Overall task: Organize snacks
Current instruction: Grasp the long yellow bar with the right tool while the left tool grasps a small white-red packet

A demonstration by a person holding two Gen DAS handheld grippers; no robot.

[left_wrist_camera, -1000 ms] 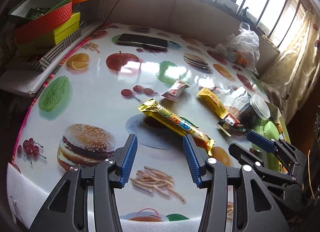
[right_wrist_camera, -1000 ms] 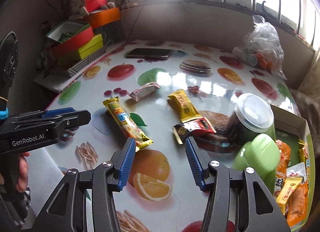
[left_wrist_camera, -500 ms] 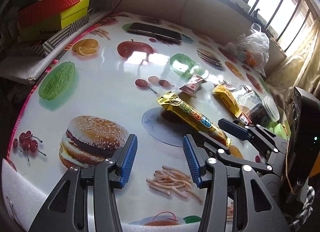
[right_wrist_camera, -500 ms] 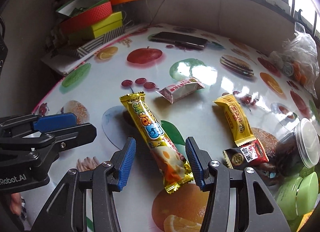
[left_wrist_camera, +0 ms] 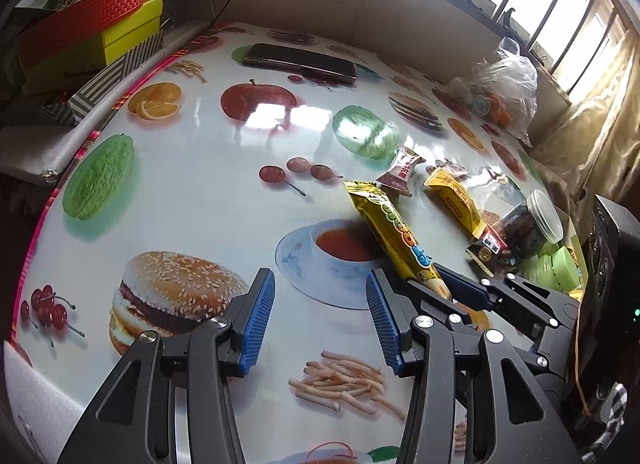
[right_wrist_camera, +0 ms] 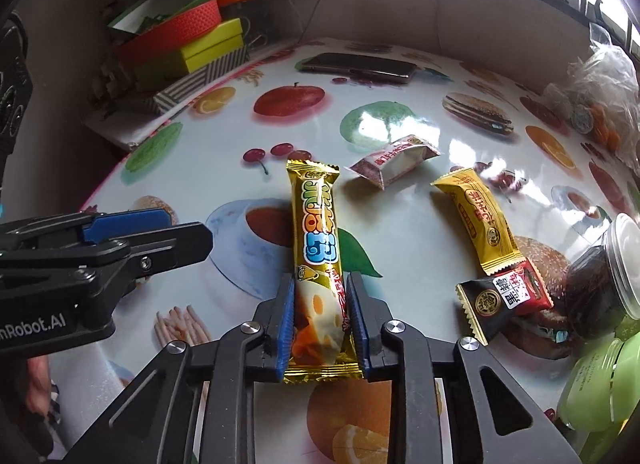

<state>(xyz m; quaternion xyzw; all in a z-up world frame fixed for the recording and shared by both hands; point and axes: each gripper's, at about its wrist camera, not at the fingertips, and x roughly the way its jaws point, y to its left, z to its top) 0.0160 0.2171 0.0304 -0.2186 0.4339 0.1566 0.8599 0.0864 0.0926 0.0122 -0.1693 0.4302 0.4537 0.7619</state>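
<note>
Daylight from barred windows falls across my worktop (left_wrist_camera: 192, 191), covered in a glossy cloth printed with burgers, fruit and fries. I take the long gold snack bar (right_wrist_camera: 318, 248) as my landmark: it lies roughly in the middle of the worktop, over the printed teacup.

My right gripper (right_wrist_camera: 320, 326) has its jaws closing on the near end of that bar; the blue pads press both sides of the wrapper, and the rest of the bar stretches away from me along the cloth. My left gripper (left_wrist_camera: 316, 328) hangs just left of the bar with its jaws apart and nothing between them, above the printed burger and fries.

Just beyond the bar's far end lies a small red-and-white candy packet (right_wrist_camera: 394, 159). To the right of the bar sits a shorter yellow snack packet (right_wrist_camera: 476, 219), and touching its near end a small black-and-red sachet (right_wrist_camera: 504, 300). Further right lies a clear jar of dark snacks (right_wrist_camera: 600, 280) on its side, with a pale green container (right_wrist_camera: 596, 388) beside it.

Well beyond the bar a dark phone (right_wrist_camera: 360, 67) lies flat. Far right of it is a clear plastic bag (left_wrist_camera: 504, 91) of small items. Off to the bar's far left, stacked boxes (right_wrist_camera: 188, 43) in red, yellow-green and stripes stand at the worktop's edge.
</note>
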